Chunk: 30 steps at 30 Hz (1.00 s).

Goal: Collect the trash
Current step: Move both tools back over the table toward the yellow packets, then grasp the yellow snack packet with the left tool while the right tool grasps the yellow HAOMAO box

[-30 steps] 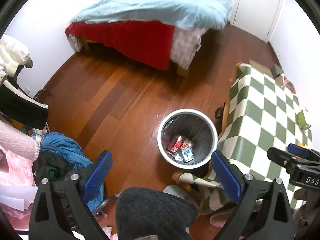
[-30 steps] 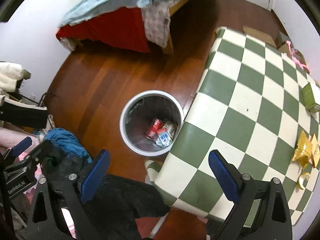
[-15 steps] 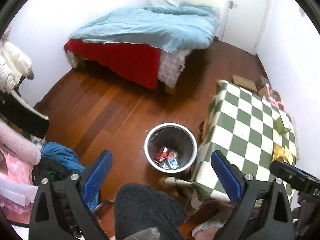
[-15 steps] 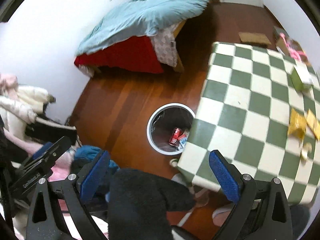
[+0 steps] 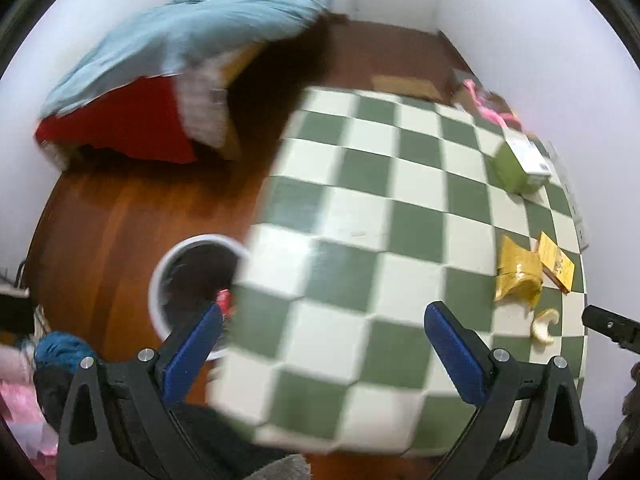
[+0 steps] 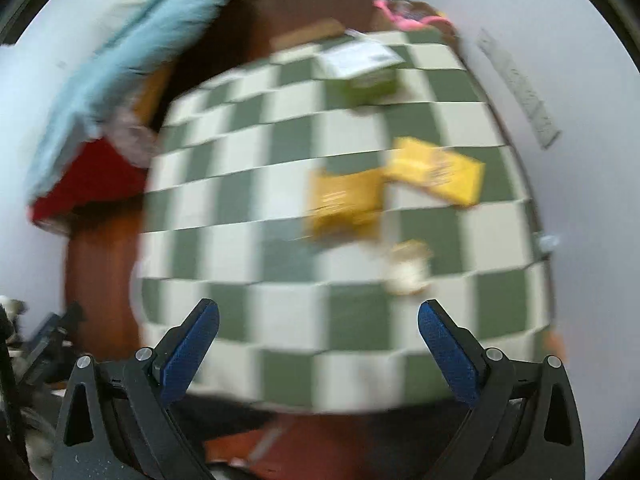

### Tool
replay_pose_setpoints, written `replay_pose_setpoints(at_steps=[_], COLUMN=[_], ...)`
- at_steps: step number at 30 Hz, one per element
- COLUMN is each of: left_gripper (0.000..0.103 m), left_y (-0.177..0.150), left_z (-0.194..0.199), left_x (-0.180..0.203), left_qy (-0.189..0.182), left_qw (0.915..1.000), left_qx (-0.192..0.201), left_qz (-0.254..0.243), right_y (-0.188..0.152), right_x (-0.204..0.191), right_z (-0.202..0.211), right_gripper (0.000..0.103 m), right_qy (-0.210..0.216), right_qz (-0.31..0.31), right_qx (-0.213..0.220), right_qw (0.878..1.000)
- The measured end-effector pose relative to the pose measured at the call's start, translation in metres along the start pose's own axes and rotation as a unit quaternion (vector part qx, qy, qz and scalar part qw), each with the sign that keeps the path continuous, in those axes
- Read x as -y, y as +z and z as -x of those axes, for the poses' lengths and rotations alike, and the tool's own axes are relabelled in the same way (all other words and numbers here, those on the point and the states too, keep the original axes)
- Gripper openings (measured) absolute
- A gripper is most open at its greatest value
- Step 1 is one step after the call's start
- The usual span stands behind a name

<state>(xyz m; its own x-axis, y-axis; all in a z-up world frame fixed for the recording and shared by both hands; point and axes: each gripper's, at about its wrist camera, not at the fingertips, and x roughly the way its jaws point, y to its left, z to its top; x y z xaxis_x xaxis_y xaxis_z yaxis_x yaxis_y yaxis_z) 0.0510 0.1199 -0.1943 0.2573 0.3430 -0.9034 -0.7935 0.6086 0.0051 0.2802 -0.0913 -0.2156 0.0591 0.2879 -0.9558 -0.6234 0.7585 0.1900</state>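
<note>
A green-and-white checkered table (image 5: pixel 360 240) carries trash: a crumpled yellow wrapper (image 5: pixel 518 276), a yellow packet (image 5: pixel 556 262), a pale peel scrap (image 5: pixel 544 326) and a green box (image 5: pixel 518 162). The same wrapper (image 6: pixel 344 204), packet (image 6: pixel 440 174), scrap (image 6: pixel 408 266) and box (image 6: pixel 364 70) show blurred in the right wrist view. A white-rimmed bin (image 5: pixel 188 276) with a red can stands on the floor left of the table. My left gripper (image 5: pixel 322 350) is open and empty over the table's near edge. My right gripper (image 6: pixel 318 346) is open and empty above the table.
A bed with a blue duvet (image 5: pixel 192 32) and red skirt stands at the back left on the wooden floor (image 5: pixel 112 220). Clothes (image 5: pixel 60 350) lie at the lower left. White walls close in behind and to the right of the table.
Both grippers have swung right from over the bin toward the table, so the tabletop trash now fills both views. Both stayed open and empty.
</note>
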Motion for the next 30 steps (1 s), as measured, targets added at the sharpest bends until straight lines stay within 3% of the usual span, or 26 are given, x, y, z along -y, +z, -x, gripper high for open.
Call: replay_pose_setpoints(at_steps=[2,6,10,15,19,21,22,26,30], left_gripper=[0.103,0.103,0.103,0.103,0.103,0.103,0.103,0.103,0.103], left_y=[0.01,0.025,0.036,0.043,0.048,0.05,0.051,0.048,0.035], left_z=[-0.026,-0.066,-0.095,-0.1,-0.087,-0.082,-0.079,-0.071,-0.084], left_x=[0.042,0.085,0.103,0.113,0.118,0.122,0.125,0.152,0.188], left_qy=[0.0,0.012,0.017,0.016,0.005,-0.009,-0.021,-0.072,-0.092], left_qw=[0.9998,0.9988,0.9976,0.9971,0.9973,0.9972,0.9968,0.9917,0.984], left_qx=[-0.011,-0.03,-0.052,-0.052,-0.038,-0.037,-0.039,-0.063,-0.101], left_qz=[-0.018,-0.038,-0.042,-0.053,-0.062,-0.064,-0.066,-0.085,-0.114], right_y=[0.026,0.067,0.096,0.11,0.109,0.106,0.105,0.091,0.07], right_x=[0.027,0.055,0.061,0.056,0.061,0.067,0.073,0.121,0.154], right_z=[-0.024,-0.067,-0.107,-0.141,-0.141,-0.132,-0.128,-0.108,-0.102], right_gripper=[0.101,0.101,0.101,0.101,0.093,0.079,0.062,0.061,0.061], right_qy=[-0.033,-0.075,-0.091,-0.093,-0.062,-0.065,-0.069,-0.068,-0.047], right_qz=[0.025,0.086,0.147,0.213,0.182,0.153,0.129,-0.01,-0.076], right_qx=[-0.022,-0.054,-0.074,-0.091,-0.076,-0.062,-0.06,-0.05,-0.065], right_qw=[0.999,0.992,0.982,0.968,0.978,0.984,0.987,0.996,0.994])
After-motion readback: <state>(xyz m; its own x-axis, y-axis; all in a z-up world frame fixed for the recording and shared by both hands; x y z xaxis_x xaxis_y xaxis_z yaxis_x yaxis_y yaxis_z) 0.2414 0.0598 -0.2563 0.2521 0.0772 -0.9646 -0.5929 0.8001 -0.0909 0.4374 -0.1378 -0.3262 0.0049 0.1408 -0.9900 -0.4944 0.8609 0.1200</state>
